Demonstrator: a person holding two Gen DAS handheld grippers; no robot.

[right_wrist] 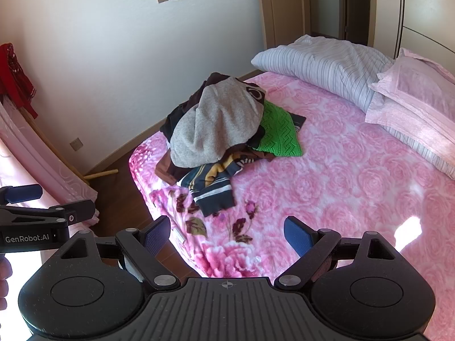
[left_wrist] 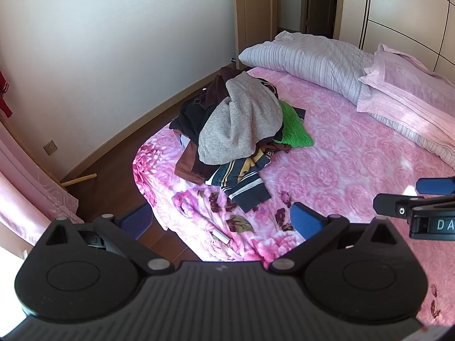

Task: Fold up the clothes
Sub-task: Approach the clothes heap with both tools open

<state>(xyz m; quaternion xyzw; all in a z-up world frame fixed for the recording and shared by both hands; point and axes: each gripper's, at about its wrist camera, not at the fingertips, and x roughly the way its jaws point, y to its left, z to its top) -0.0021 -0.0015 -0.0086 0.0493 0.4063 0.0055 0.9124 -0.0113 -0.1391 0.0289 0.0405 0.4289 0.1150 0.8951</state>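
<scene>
A heap of unfolded clothes lies on the pink bed near its left corner. A grey sweater [left_wrist: 239,122] [right_wrist: 213,125] tops the heap, a green knit [left_wrist: 293,126] [right_wrist: 280,132] lies at its right, and a navy striped garment [left_wrist: 241,182] [right_wrist: 210,184] spills toward me. Dark and brown pieces sit underneath. My left gripper [left_wrist: 221,221] hangs open above the bed's near corner, short of the heap, holding nothing. My right gripper [right_wrist: 227,236] is open too, over the flowered blanket, also empty. Each gripper shows at the edge of the other's view.
The rose-patterned bedspread [right_wrist: 341,176] stretches to the right of the heap. A striped pillow [left_wrist: 307,62] and a pink pillow [left_wrist: 403,91] lie at the head. Wooden floor [left_wrist: 113,170] and a white wall border the bed's left side. A small silver tube [left_wrist: 221,236] rests on the blanket.
</scene>
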